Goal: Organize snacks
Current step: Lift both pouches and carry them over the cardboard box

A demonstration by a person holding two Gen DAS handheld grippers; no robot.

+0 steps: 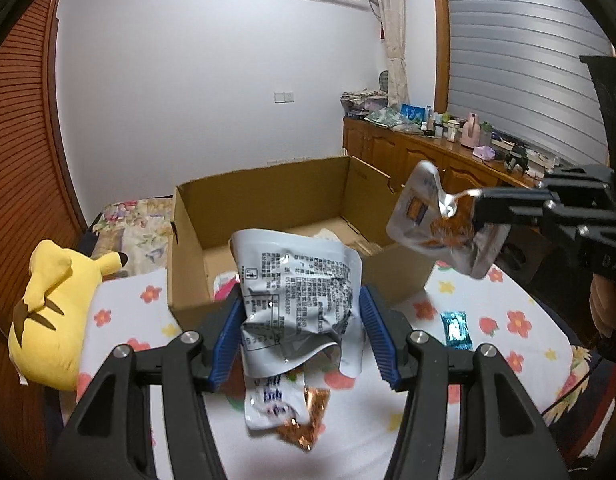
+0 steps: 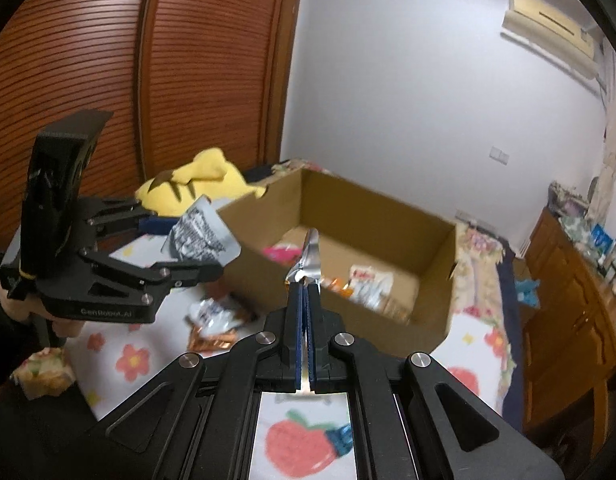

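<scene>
Left wrist view: both grippers' jaws pinch silver foil snack packets [image 1: 296,300] just before the open brown cardboard box [image 1: 276,208].

Even, slightly dim indoor light is filling both views, with no hard shadows. Fisheye is bending the walls and vignetting the corners black. Motion blur is smearing the cardboard box [image 2: 348,240] at right-wrist centre; glare is glinting off the foil snack packet [image 1: 298,292].

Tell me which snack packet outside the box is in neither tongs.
The small blue packet, flat on the floral sheet by itself, and the silver-and-orange packet lying below the left tongs. The other two are held.
</scene>
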